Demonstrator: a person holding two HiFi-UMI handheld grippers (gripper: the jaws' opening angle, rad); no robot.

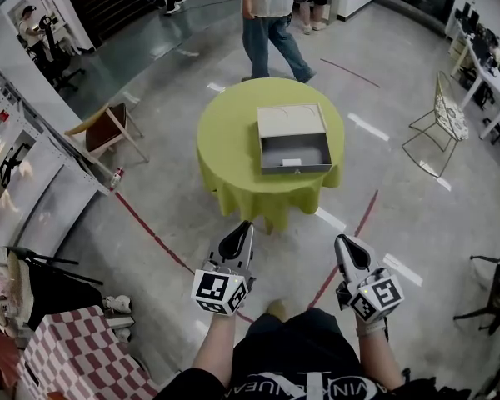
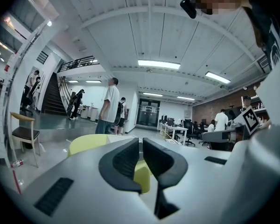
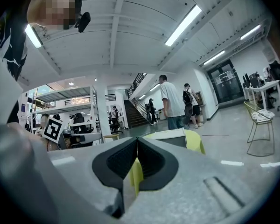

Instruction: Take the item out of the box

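Observation:
A grey box (image 1: 293,152) stands open on a round yellow-green table (image 1: 225,140), its pale lid (image 1: 290,121) folded back behind it. A small white item (image 1: 292,162) lies inside near the front wall. My left gripper (image 1: 244,226) and right gripper (image 1: 342,240) are held level close to my body, well short of the table, both pointing toward it. In the left gripper view the left gripper (image 2: 141,141) has its jaws together with nothing between them. In the right gripper view the right gripper (image 3: 137,140) is shut and empty, and the box (image 3: 170,136) shows ahead on the table (image 3: 194,141).
A person in jeans (image 1: 271,23) stands just behind the table. A wooden chair (image 1: 108,127) is at the left and a wire chair (image 1: 446,119) at the right. A checkered cloth (image 1: 67,348) lies at my near left. Red lines (image 1: 150,232) cross the floor.

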